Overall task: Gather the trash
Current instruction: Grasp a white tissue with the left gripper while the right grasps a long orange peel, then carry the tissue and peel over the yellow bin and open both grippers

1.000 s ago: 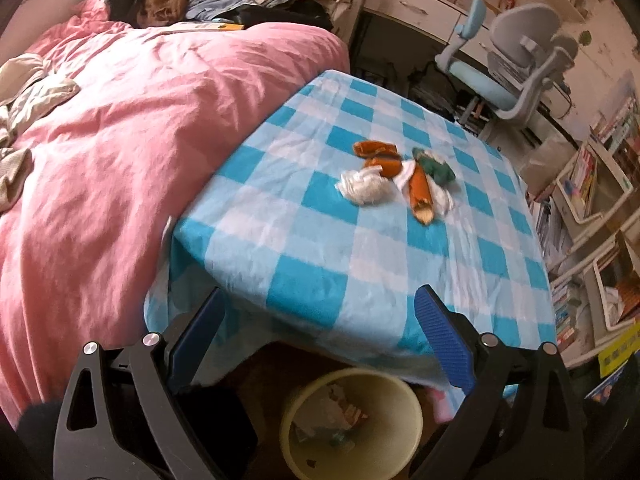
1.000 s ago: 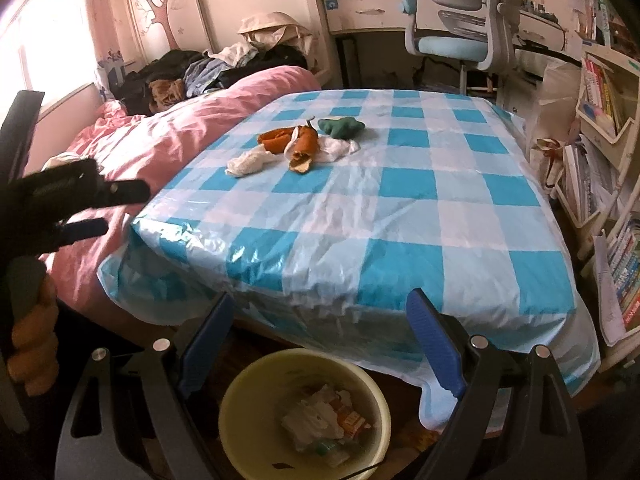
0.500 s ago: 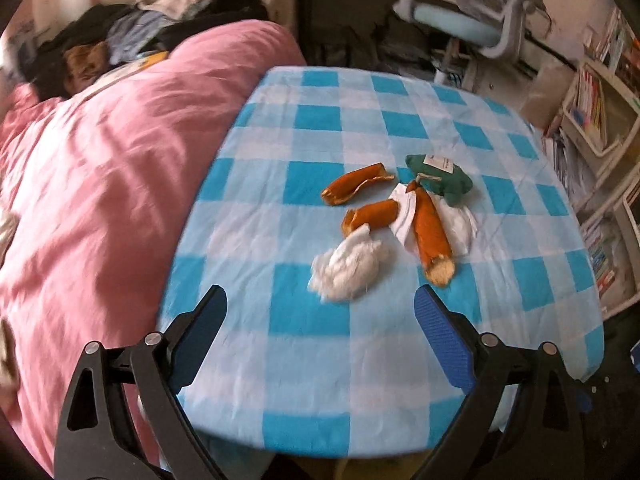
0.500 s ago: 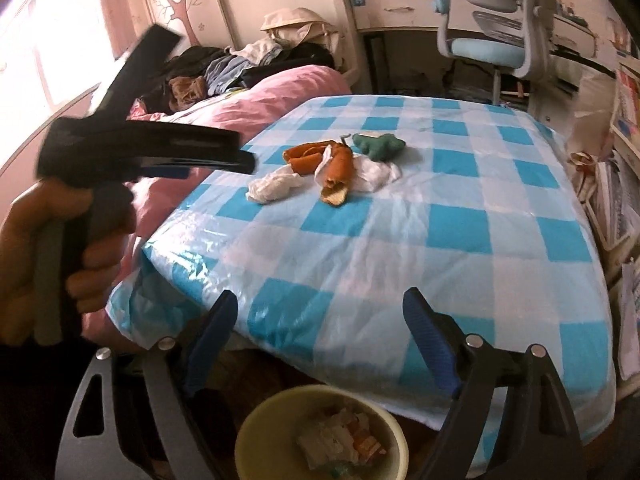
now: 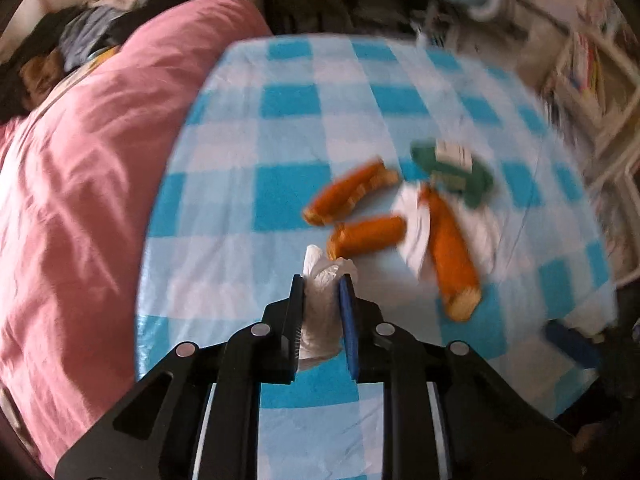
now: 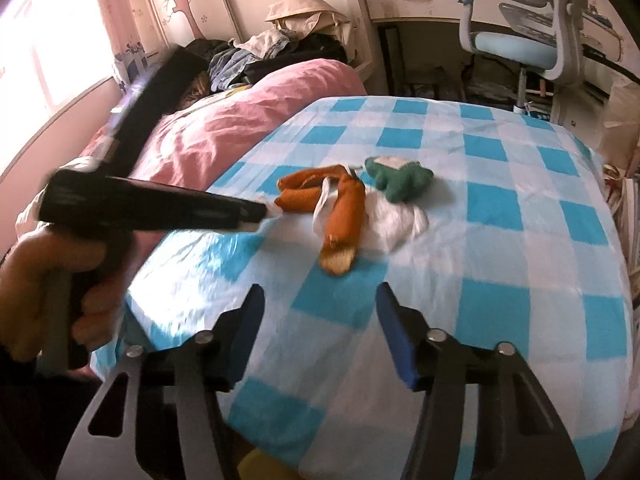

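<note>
blue-checked tablecloth [image 5: 288,184], pink duvet [image 5: 80,184], orange peels [image 5: 452,248]

Table [image 6: 500,264] was covered by a blue-and-white checked cloth [image 5: 288,108]. On the cloth lay 3 orange peel pieces [image 6: 344,216], a green crumpled wrapper [image 6: 400,178] and flat white tissue [image 6: 394,220], clustered together. Pink-quilted bed [image 6: 224,136] touched the table's left edge.

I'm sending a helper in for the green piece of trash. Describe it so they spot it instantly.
Start at the blue-and-white checked tablecloth beside the pink bed. In the litter pile near its middle, the green crumpled wrapper lies farthest toward the desk chair. It is the only green piece, with a white label on top; its neighbours are orange or white.
</note>
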`<state>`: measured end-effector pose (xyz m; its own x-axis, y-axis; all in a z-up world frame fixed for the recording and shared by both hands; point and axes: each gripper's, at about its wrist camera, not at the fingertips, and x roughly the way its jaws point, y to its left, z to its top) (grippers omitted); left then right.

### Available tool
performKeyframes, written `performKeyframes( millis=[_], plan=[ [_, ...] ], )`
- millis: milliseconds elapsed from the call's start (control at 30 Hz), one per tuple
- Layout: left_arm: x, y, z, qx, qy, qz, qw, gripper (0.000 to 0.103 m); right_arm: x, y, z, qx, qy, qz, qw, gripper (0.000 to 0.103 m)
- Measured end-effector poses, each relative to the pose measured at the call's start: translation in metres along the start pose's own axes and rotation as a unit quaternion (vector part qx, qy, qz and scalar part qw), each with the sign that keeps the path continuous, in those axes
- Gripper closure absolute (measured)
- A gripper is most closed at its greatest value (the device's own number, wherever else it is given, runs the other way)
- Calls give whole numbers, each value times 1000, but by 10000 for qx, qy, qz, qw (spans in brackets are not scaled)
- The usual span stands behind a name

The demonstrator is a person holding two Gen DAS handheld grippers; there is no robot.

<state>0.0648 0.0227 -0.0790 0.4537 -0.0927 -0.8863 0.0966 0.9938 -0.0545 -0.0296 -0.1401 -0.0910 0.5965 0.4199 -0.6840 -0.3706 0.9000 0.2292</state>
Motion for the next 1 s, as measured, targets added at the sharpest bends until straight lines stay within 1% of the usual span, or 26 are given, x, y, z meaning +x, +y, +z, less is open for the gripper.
performKeyframes(
  millis=[100,200,300,467,600,700,733,867,1000],
  plan=[
    [-17,12,3,-372,-243,-215,9988,86,10,0,12,-43,-1,14,10000,60],
    [-25,14,4,-491,-346,-250,9979,86,24,-3,24,-44,17,-6,10000,66],
    [-25,16,5,-571,-319,-268,9975,86,37,-4,31,-48,102,-80,9999,71],
    [-30,17,7,-649,-346,-364,9966,85,58,-10,37,-34,345,-241,9991,73],
    [-32,18,8,-680,-377,-418,9961,85,67,-12,35,-54,464,-248,9986,74],
    [-32,19,8,-686,-380,-417,9960,85,58,-10,34,-112,309,-279,9991,84],
    [-33,19,8,-690,-388,-421,9960,85,56,-10,34,-99,265,-272,9992,85],
    [-35,20,6,-704,-405,-398,9959,85,39,-11,33,-39,135,-207,9997,85],
    [-41,19,1,-668,-455,-432,9958,85,16,-13,21,34,118,-131,9998,85]
  ],
)
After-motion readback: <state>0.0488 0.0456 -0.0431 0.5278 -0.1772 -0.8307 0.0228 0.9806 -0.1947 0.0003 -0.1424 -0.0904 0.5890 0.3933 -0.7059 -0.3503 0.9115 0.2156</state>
